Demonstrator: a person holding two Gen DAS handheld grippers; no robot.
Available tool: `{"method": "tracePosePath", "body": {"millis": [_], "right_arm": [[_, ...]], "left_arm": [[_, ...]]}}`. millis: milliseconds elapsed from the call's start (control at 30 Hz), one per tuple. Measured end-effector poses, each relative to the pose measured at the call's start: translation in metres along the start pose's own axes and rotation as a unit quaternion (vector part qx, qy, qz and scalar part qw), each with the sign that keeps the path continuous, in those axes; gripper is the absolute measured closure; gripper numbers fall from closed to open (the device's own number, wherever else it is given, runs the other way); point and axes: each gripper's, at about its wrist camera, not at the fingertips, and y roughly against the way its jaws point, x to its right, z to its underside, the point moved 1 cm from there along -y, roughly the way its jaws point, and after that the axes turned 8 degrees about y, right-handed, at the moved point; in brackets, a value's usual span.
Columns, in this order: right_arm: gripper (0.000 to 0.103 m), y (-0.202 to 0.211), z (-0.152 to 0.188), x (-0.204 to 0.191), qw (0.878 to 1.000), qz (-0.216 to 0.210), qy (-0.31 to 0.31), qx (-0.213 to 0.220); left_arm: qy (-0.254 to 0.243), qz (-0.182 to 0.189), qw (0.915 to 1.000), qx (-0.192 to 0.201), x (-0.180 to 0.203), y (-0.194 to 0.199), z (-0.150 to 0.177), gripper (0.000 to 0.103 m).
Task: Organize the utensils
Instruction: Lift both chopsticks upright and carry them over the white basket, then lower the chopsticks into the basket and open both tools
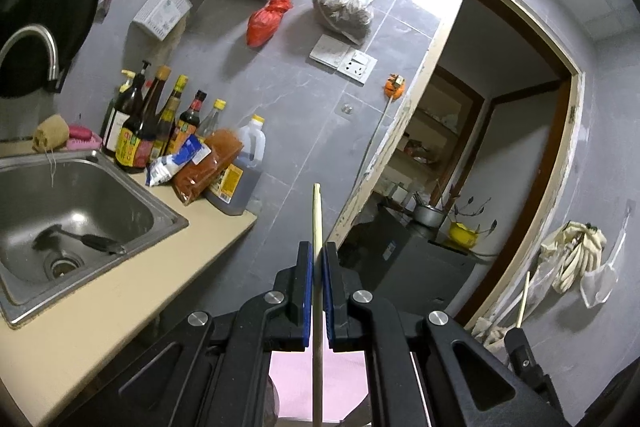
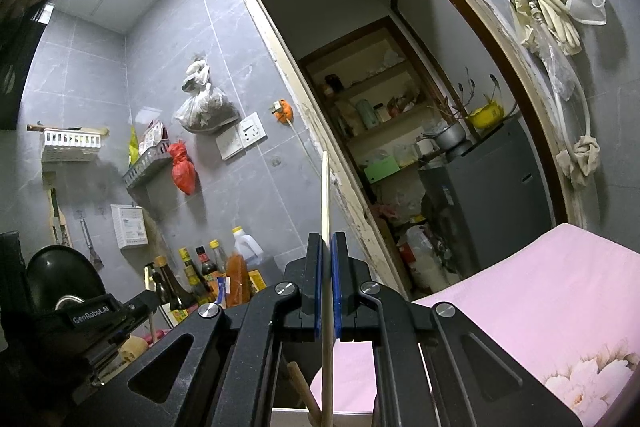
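In the left wrist view my left gripper (image 1: 318,247) is shut on a pale wooden chopstick (image 1: 317,211). The chopstick stands upright between the blue pads, its tip above them and its lower end running down past a pink surface (image 1: 292,383). My right gripper (image 2: 327,237) is likewise shut on a second pale chopstick (image 2: 325,195), also upright. Below it another wooden stick (image 2: 302,387) leans at the white rim (image 2: 288,411) of a container that is mostly hidden. The right gripper's chopstick (image 1: 523,297) also shows at the lower right of the left wrist view.
A steel sink (image 1: 24,299) with a dark utensil (image 1: 86,241) in it lies at left in a beige counter (image 1: 132,291). Sauce bottles (image 1: 138,131) and packets crowd the counter's far end. A pink padded surface (image 2: 520,291) is at right, an open doorway (image 2: 400,107) ahead.
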Motion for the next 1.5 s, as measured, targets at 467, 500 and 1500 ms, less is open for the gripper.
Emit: {"method": "tracePosePath", "body": {"millis": [467,500,1500], "right_arm": [[0.099,0.001,0.004,-0.006,0.999,-0.001,0.025,-0.031],[0.099,0.002,0.005,-0.006,0.999,-0.001,0.026,-0.033],[0.071,0.043,-0.024,-0.01,0.992,0.029,0.063,-0.108]], "left_arm": [[-0.012,0.0,0.9999,-0.004,-0.004,0.007,0.003,0.098],[-0.014,0.001,0.9998,-0.011,-0.005,0.006,0.004,0.098],[-0.087,0.03,0.9891,-0.115,0.015,0.024,-0.001,0.057]]}}
